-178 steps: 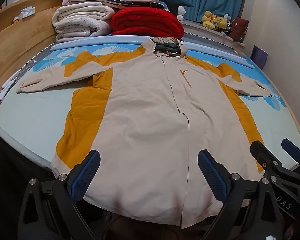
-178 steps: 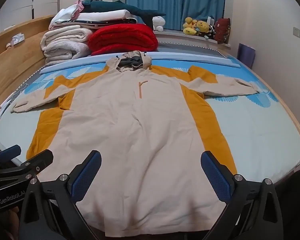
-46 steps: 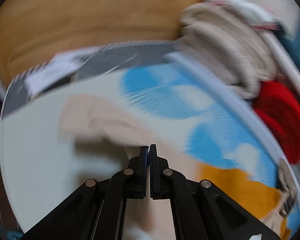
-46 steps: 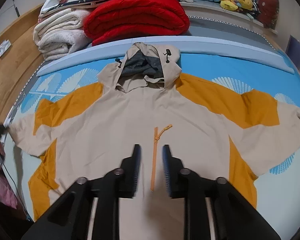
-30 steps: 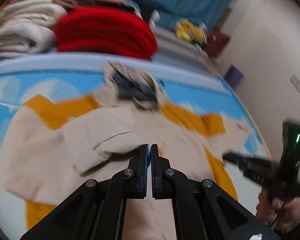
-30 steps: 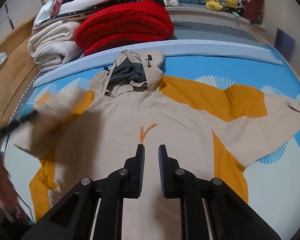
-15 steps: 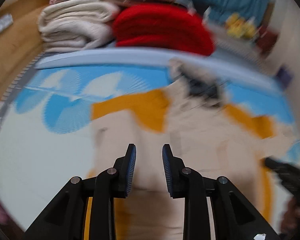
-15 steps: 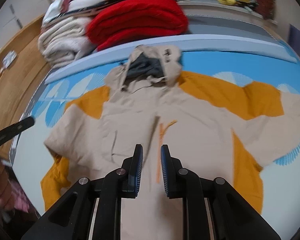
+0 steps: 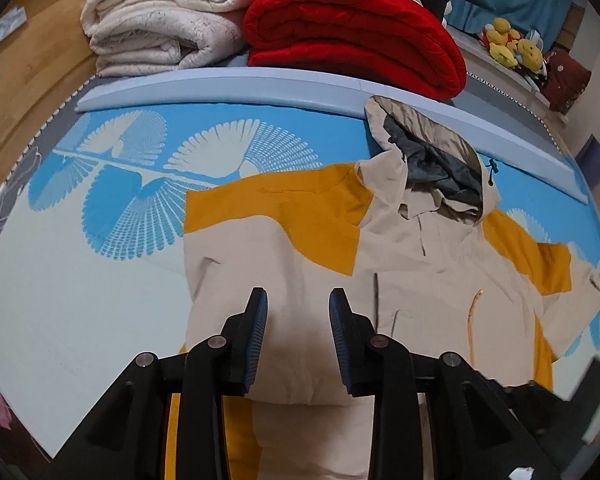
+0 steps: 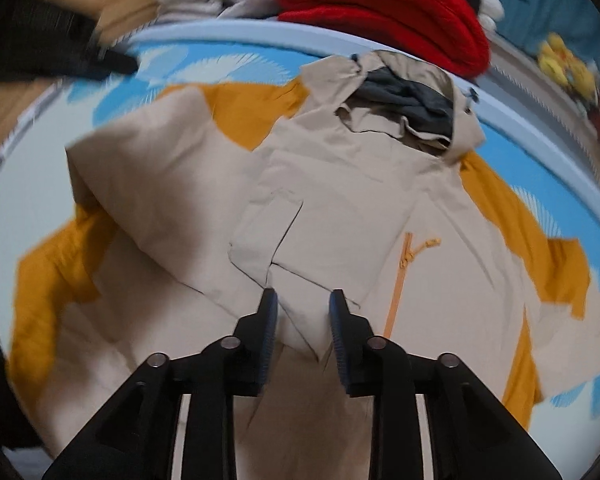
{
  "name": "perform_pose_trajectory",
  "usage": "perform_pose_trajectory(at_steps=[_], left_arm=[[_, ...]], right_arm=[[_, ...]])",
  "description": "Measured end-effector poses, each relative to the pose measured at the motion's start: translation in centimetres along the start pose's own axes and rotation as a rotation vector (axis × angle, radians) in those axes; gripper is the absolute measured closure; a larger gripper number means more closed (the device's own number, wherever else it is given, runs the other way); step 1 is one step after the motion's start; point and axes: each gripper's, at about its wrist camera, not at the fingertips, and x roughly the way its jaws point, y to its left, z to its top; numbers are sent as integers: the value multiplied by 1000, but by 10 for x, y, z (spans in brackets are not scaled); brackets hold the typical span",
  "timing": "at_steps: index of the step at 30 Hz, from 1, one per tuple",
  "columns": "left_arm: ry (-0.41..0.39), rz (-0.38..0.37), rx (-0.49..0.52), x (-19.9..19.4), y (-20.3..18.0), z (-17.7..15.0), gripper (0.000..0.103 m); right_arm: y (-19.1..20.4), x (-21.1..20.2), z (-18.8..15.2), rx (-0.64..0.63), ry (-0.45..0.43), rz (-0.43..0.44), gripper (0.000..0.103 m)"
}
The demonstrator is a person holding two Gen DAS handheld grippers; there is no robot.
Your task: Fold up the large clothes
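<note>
A beige and mustard hooded jacket point(image 9: 420, 264) lies front up on the bed, hood toward the headboard. Its left sleeve point(image 10: 300, 232) is folded in across the chest; the other sleeve point(image 9: 556, 272) still lies spread out to the right. My left gripper point(image 9: 298, 300) is open and empty above the folded sleeve at the jacket's left side. My right gripper point(image 10: 303, 300) is open a little and empty, above the folded sleeve's cuff, left of the orange zip point(image 10: 404, 264). The right wrist view is blurred.
Folded white blankets point(image 9: 160, 20) and a red blanket point(image 9: 352, 28) are stacked at the head of the bed behind a pale blue bolster point(image 9: 260, 88). A wooden bed frame point(image 9: 24, 92) runs along the left. Stuffed toys point(image 9: 512, 44) sit at the back right.
The left gripper carried the left sleeve in over the chest, let it go and opened. The right gripper has opened slightly and moved left over the folded sleeve.
</note>
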Motion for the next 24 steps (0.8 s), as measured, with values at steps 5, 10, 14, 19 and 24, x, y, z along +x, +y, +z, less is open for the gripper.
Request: perform_pose_trajectory(at_steps=[5, 10, 14, 19, 24], left_arm=[[16, -37, -1, 0, -4, 6, 74], [23, -40, -18, 1, 1, 11, 71], [36, -57, -35, 4, 2, 13, 71], [42, -63, -31, 6, -3, 14, 71], [50, -64, -40, 12, -6, 14, 71]], right_arm=[[12, 26, 0, -93, 35, -75, 58], [11, 45, 1, -112, 65, -108, 58], [14, 57, 0, -142, 81, -124, 58], [15, 58, 1, -168, 72, -130, 77], [-6, 40, 10, -42, 22, -79, 98]])
